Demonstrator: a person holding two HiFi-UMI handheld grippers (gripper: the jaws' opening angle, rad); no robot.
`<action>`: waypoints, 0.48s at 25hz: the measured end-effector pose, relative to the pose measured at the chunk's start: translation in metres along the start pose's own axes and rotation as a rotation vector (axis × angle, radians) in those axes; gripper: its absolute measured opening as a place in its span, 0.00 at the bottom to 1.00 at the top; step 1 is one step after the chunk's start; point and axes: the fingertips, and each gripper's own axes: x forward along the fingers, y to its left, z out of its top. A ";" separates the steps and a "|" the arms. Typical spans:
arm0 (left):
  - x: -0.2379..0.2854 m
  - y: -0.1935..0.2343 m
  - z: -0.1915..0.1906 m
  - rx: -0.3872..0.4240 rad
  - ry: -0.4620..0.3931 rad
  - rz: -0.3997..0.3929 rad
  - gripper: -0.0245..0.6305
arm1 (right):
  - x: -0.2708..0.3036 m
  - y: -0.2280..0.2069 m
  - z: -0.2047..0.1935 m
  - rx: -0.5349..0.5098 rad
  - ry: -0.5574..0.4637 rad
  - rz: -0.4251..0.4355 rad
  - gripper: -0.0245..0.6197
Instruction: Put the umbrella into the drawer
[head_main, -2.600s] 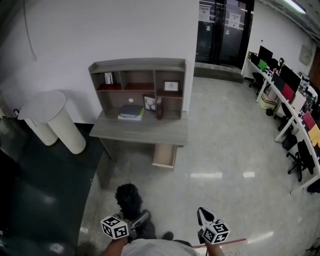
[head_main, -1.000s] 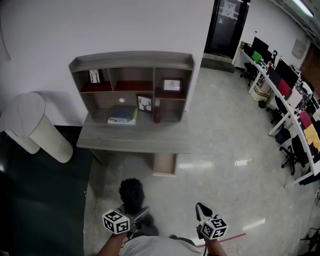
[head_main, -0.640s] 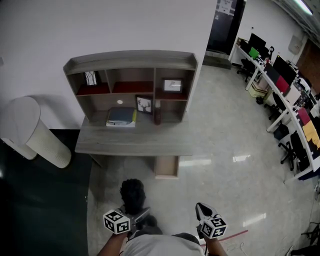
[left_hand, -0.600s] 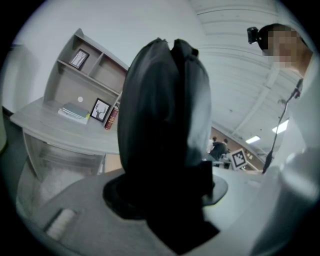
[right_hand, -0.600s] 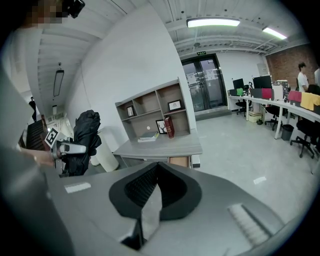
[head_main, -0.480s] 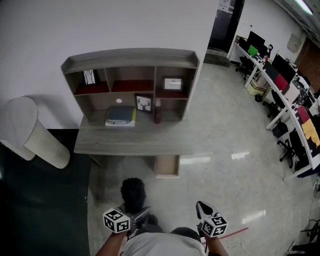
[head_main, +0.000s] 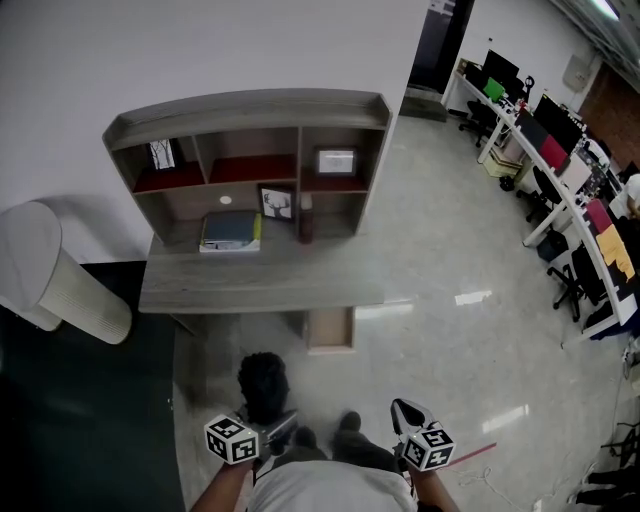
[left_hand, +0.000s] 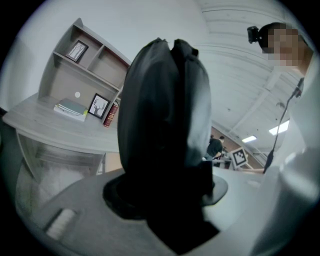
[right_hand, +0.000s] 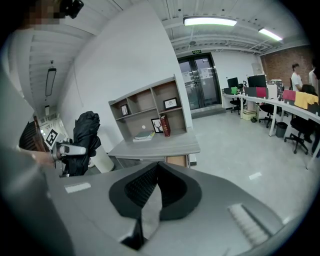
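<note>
Head view: left gripper (head_main: 280, 428) clamped on the folded black umbrella (head_main: 262, 385), well short of the desk (head_main: 260, 285); drawer (head_main: 330, 330) pulled out, partly hidden under its top. Left gripper view: mostly blocked by the umbrella. Right gripper view: right gripper (right_hand: 154, 180) closed on nothing; red book (right_hand: 164, 125) spine unreadable.

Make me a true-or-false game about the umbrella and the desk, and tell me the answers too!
1. The left gripper is holding the black umbrella. True.
2. The drawer under the desk is shut. False: it is pulled out.
3. The right gripper is carrying a cup. False: it holds nothing, and its jaws are together.
4. Some books lie flat on the desk. True.
</note>
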 end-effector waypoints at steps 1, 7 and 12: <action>0.002 0.001 0.000 -0.004 0.005 0.000 0.40 | 0.001 -0.002 0.002 -0.002 0.001 0.000 0.05; 0.019 0.007 0.003 -0.013 0.022 0.004 0.40 | 0.015 -0.024 0.012 0.019 0.004 -0.004 0.05; 0.037 0.014 0.005 -0.020 0.034 0.033 0.40 | 0.034 -0.040 0.021 0.033 0.009 0.023 0.05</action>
